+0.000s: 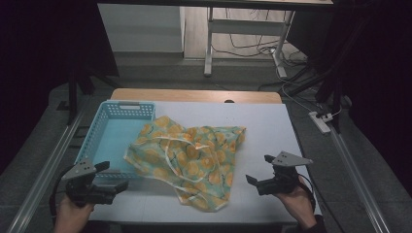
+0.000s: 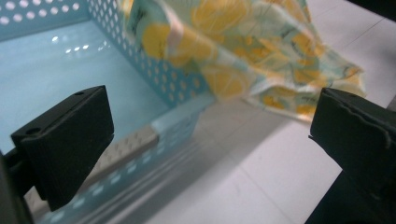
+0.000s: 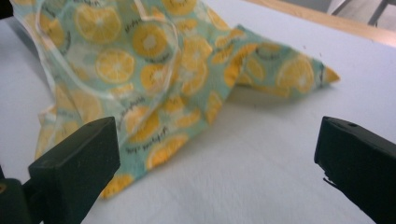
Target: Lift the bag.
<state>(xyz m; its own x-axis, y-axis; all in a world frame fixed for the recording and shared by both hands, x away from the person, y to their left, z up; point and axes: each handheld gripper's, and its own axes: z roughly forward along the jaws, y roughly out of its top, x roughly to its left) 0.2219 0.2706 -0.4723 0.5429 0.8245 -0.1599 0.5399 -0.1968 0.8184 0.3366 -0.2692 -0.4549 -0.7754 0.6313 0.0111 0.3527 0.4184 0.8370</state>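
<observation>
A: One table [image 1: 272, 126] in play, white top, and on it one blue basket [image 1: 97, 133] over at the left. Count the rest for me.

B: One cloth [image 1: 187, 158], mint green with orange slices printed all over, white strap looping across it. It lies crumpled mid-table, its left edge draped up over the basket's right wall, the rest spread on the white top. And two tongs, one in each hand.

A: Left tongs [image 1: 112, 175]?

B: Low at the basket's near corner, jaws spread wide. From the left gripper view one jaw sits over the basket, the other over bare table, the basket's corner between them, nothing gripped. The cloth [image 2: 261, 51] is farther on, apart from them.

A: And the right tongs [image 1: 260, 170]?

B: Jaws wide apart as well, pointing left toward the cloth, holding nothing. In the right gripper view the cloth [image 3: 154, 70] lies near the left jaw; touching or not, I cannot tell.
</observation>
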